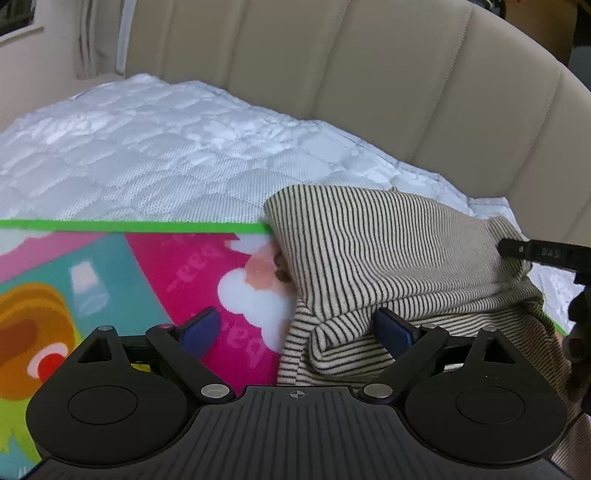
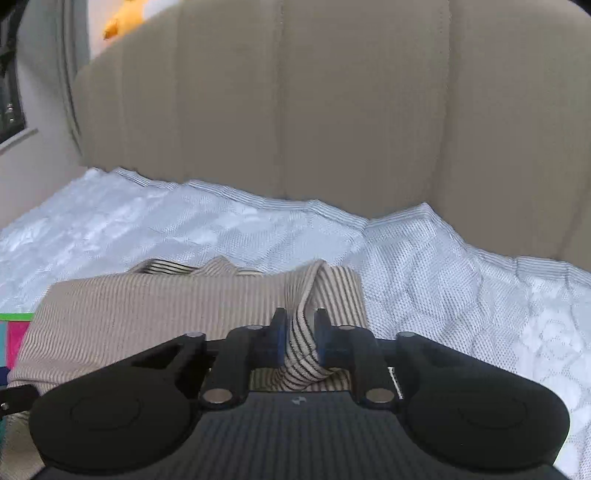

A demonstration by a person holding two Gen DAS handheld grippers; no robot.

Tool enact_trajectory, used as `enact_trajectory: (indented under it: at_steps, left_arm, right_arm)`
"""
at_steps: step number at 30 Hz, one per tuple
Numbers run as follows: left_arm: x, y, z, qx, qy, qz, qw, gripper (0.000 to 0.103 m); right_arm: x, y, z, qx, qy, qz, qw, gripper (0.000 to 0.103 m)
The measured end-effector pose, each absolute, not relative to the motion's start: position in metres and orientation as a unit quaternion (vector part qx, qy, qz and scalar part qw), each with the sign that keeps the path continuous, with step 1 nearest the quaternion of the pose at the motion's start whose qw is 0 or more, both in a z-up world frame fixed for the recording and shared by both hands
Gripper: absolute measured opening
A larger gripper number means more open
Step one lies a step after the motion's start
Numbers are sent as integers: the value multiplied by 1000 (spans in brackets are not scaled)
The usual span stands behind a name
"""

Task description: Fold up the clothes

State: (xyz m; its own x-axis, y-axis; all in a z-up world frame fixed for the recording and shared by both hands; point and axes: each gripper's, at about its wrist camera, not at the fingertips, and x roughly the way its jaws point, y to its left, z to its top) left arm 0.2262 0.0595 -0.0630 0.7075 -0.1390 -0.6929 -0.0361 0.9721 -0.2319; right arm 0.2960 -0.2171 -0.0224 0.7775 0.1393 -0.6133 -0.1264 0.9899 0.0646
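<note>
A beige garment with thin black stripes (image 1: 388,251) lies partly folded on a colourful cartoon mat (image 1: 147,280) spread on a bed. My left gripper (image 1: 295,330) stands open low over the garment's left edge; its right pad rests by a fold, and nothing is clamped. In the right wrist view the same striped garment (image 2: 147,314) spreads out ahead, and my right gripper (image 2: 300,328) is shut on a bunched-up fold of it. The tip of the right gripper shows at the far right of the left wrist view.
A white quilted mattress cover (image 1: 147,147) surrounds the mat, its edge rumpled against the headboard (image 2: 443,266). A tall beige padded headboard (image 1: 369,74) rises behind. A curtain and window sill (image 1: 22,33) sit at the far left.
</note>
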Motion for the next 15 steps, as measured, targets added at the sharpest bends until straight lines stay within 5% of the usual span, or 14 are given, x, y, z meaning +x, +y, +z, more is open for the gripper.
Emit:
enact_trajectory:
  at_steps: [4,8,15]
  left_arm:
    - [228,63,-63,-129,373,-33,918,95]
    - [232,60,-63,-137,367,-47,919,95]
    - [235,59,-69,-122,376,-38,918,96]
  right_arm:
    - [275,-227,-7,5,299,73,951,13]
    - [282,-241,-44,-13,358,59,932,13]
    - [282,-236,-3,-22,306,77,949,32]
